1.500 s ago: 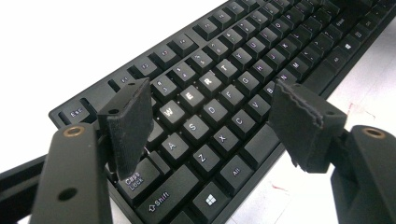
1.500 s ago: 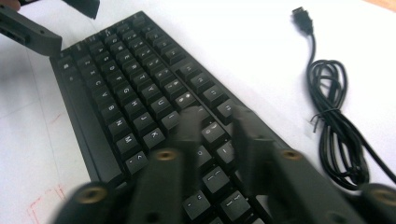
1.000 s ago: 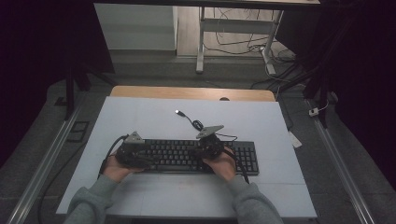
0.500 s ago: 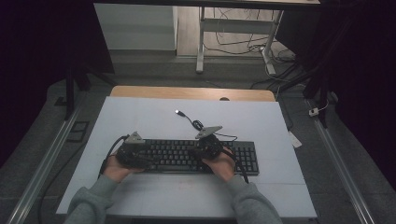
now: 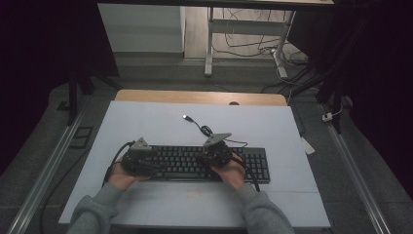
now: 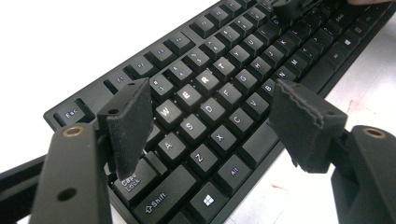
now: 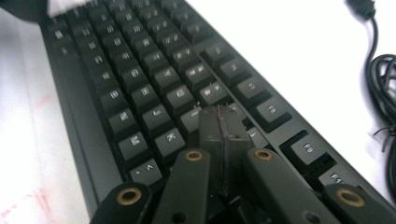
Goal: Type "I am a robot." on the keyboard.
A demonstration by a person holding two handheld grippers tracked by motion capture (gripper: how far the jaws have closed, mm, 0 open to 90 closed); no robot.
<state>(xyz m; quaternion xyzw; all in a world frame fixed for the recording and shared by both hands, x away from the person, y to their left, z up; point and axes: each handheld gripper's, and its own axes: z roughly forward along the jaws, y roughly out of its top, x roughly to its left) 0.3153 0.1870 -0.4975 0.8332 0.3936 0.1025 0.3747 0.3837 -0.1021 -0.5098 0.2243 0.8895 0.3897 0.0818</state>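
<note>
Two claws hover over one black keyboard (image 5: 195, 162), which lies near the front edge of the white tabletop (image 5: 146, 119) with its long axis running from the left edge toward the right edge. The left claw (image 6: 212, 123) stands wide, its two padded tips spread above the letter block at the keyboard's left end, nothing between them; in the high view the same left claw (image 5: 139, 158) sits over that end. The right claw (image 7: 223, 128) is pressed narrow, pads together with nothing held, its joined tip low over the keys of the letter rows near the middle-right of the board, and whether it touches a key I cannot tell; from above the right claw (image 5: 217, 152) sits just left of the number pad. What the coming move seems to turn on is that the keys lie directly beneath and ahead of each tip, so each hand serves its own half: the closed right tip looks the readier to press a single key. A cable (image 5: 197, 125) trails from the keyboard's back toward the far edge, clear of both hands
</note>
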